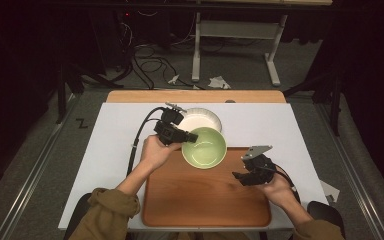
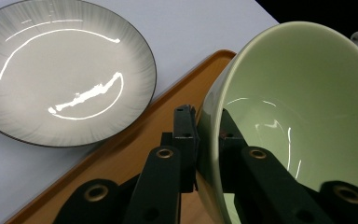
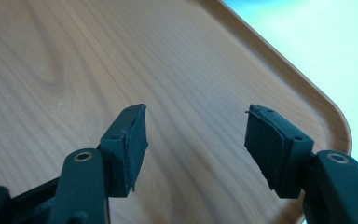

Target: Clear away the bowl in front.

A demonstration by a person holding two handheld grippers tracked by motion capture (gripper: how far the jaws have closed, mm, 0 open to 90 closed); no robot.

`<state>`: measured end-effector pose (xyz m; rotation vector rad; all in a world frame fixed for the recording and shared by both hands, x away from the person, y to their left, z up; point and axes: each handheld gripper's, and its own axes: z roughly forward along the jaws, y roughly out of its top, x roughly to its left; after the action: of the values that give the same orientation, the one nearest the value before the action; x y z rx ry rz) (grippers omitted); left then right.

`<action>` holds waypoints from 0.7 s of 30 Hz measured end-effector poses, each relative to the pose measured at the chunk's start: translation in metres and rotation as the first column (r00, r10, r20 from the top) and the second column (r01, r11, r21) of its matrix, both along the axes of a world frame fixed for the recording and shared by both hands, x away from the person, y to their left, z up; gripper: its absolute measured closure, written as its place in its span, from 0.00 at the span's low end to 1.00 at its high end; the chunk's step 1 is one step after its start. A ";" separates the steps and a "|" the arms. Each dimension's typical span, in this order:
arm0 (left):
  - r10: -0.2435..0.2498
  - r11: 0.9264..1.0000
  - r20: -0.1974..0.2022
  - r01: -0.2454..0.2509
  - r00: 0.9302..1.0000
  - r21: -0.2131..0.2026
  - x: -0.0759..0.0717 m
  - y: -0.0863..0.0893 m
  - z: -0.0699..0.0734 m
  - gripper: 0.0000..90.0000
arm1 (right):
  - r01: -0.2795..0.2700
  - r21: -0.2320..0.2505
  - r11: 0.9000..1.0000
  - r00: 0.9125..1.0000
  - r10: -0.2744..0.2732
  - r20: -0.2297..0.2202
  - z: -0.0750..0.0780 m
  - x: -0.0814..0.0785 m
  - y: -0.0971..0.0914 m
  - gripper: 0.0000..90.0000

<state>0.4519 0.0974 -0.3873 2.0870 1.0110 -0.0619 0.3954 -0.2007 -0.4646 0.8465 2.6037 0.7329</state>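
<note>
High view, left gripper (image 1: 192, 136): clenched on the near-left rim of the green bowl (image 1: 204, 147), held by the person's left hand (image 1: 155, 152)
Left gripper view, grip: one black jaw lies on the outside of the green bowl's (image 2: 303, 98) wall and the other inside it, both pressed against the thin rim
Green bowl, place: over the far edge of the wooden tray (image 1: 205, 200), just in front of the white plate (image 1: 202, 119); in the left gripper view it is tilted, its mouth turned to the side; whether its base touches the tray cannot be told
White plate: on the white mat (image 1: 115, 150), just beyond the tray's far edge; in the left gripper view its dark-edged rim (image 2: 65, 74) lies close beside the tray's raised lip (image 2: 135, 140)
Right gripper (image 1: 239, 177): released, jaws standing wide apart with nothing between them, held by the right hand (image 1: 277, 190) above the right part of the tray
Right gripper view: the two pads (image 3: 130, 144) hang over bare wood grain near the tray's rounded corner (image 3: 335, 126)
Table: the mat covers a wooden table top (image 1: 195, 96), of which a strip shows at the far side
</note>
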 end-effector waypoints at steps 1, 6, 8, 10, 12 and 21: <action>-0.001 1.000 -0.003 0.001 1.000 -0.001 -0.001 0.000 0.000 0.92 | 0.000 0.000 1.000 1.000 0.000 0.000 0.000 0.000 0.000 0.43; -0.009 1.000 -0.007 0.009 1.000 0.002 -0.004 -0.001 -0.003 0.92 | 0.001 0.001 1.000 1.000 -0.001 -0.001 0.000 0.000 0.000 0.43; -0.014 1.000 -0.010 0.014 1.000 0.001 -0.005 -0.002 -0.005 0.92 | 0.001 0.001 1.000 1.000 -0.001 -0.001 0.000 0.000 0.000 0.43; -0.017 1.000 -0.012 0.017 1.000 0.003 -0.006 -0.002 -0.007 0.92 | 0.001 0.001 1.000 1.000 -0.001 -0.001 0.000 0.000 0.000 0.43; -0.019 1.000 -0.014 0.019 1.000 0.004 -0.007 -0.003 -0.008 0.92 | 0.002 0.003 1.000 1.000 -0.002 -0.003 0.000 0.000 0.000 0.43; -0.030 0.999 -0.026 0.031 0.999 0.009 -0.010 -0.006 -0.016 0.92 | 0.001 0.009 1.000 1.000 -0.001 -0.005 0.000 0.000 0.000 0.43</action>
<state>0.4420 0.0910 -0.4032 2.1155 0.9965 -0.0995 0.3955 -0.2010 -0.4646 0.8537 2.6061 0.7431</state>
